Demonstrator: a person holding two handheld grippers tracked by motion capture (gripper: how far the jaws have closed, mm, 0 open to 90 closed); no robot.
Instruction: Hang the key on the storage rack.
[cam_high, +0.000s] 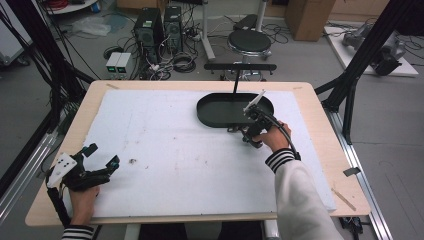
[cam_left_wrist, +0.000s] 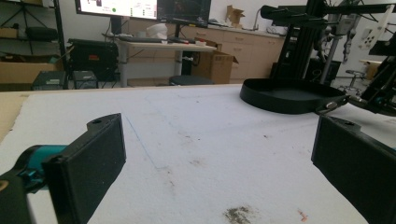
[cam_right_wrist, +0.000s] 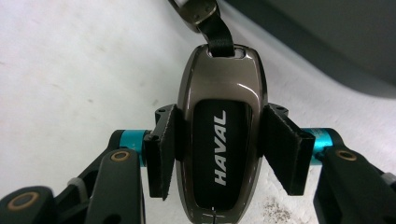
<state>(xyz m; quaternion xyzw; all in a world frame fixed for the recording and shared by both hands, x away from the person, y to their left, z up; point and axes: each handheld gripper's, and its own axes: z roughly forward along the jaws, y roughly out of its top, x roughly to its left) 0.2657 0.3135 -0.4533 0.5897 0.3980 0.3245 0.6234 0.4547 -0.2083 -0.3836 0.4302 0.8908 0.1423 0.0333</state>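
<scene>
A dark metallic car key fob (cam_right_wrist: 219, 140) with HAVAL lettering lies on the white sheet beside the black oval tray (cam_right_wrist: 336, 37). My right gripper (cam_right_wrist: 219, 151) is shut on it, both pads (cam_right_wrist: 161, 149) pressing its sides. A short black strap with a metal ring (cam_right_wrist: 212, 28) leads off the fob's far end. In the high view the right gripper (cam_high: 240, 131) sits at the tray's (cam_high: 215, 117) near right edge. My left gripper (cam_high: 104, 155) rests at the near left of the table, jaws wide apart with nothing between them (cam_left_wrist: 219, 158).
A white foam sheet (cam_high: 175, 160) covers most of the wooden table. A black stand with a crossbar (cam_high: 240, 66) rises behind the tray. A small dark stain (cam_high: 132, 161) marks the sheet near the left gripper. The floor beyond holds computers, cables and a stool.
</scene>
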